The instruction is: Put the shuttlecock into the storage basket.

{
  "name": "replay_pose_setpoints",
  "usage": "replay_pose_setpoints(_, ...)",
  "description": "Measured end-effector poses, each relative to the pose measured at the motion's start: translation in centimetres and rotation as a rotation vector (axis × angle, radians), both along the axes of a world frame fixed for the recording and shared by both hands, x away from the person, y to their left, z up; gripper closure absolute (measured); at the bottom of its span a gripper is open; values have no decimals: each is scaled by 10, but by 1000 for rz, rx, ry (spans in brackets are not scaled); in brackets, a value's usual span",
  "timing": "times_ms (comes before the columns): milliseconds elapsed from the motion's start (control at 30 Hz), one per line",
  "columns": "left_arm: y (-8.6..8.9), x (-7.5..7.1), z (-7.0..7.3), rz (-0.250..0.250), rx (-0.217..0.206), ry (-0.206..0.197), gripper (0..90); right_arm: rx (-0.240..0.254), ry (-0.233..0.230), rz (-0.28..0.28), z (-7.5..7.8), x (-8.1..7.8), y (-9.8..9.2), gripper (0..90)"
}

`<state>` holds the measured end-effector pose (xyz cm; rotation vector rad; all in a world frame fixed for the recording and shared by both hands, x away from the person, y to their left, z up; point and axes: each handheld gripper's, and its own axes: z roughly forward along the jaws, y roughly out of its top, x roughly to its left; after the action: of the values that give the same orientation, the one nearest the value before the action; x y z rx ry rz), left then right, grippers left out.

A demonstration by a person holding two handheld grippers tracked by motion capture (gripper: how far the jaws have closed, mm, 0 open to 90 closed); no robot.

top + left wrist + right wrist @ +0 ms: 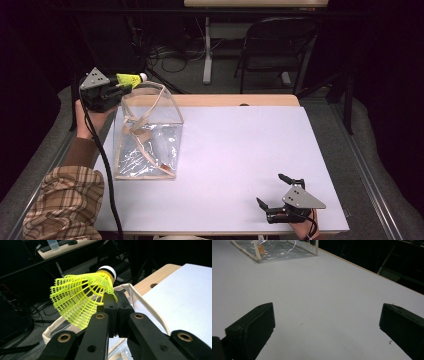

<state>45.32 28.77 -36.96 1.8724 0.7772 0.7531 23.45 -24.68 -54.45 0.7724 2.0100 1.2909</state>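
A yellow shuttlecock (pixel 82 297) is clamped by its skirt in the left hand-held gripper (pixel 120 86), just above the clear bag (pixel 147 132). The right hand-held gripper (pixel 272 192) is held wide apart and unladen on the tabletop (pixel 240 150).

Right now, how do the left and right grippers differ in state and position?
The left gripper is shut on the yellow shuttlecock, held up over the clear bag; the right gripper is open, holding nothing, low at the white table's near right corner. Both are black, with a grey plate on top.
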Motion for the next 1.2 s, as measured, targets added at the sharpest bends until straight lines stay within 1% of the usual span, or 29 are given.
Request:
replay_pose_setpoints(433,-3,3,-8,-3,9,19,893,-1,2,0,0,0,0,0)
replay_pose_setpoints(567,-4,7,-12,-7,16,36,893,-3,4,-2,0,0,0,0)
replay_pose_setpoints(800,-8,9,-16,-14,23,50,893,-2,2,-1,0,0,0,0)
replay_pose_setpoints(900,-9,11,-20,-16,38,62,893,-1,3,-2,0,-1,0,0)
replay_pose_setpoints(1033,-11,14,-25,-16,32,74,893,-2,4,-2,0,-1,0,0)
replay_pose_setpoints(1200,-14,17,-29,-19,41,87,893,0,3,-3,0,-1,-1,0)
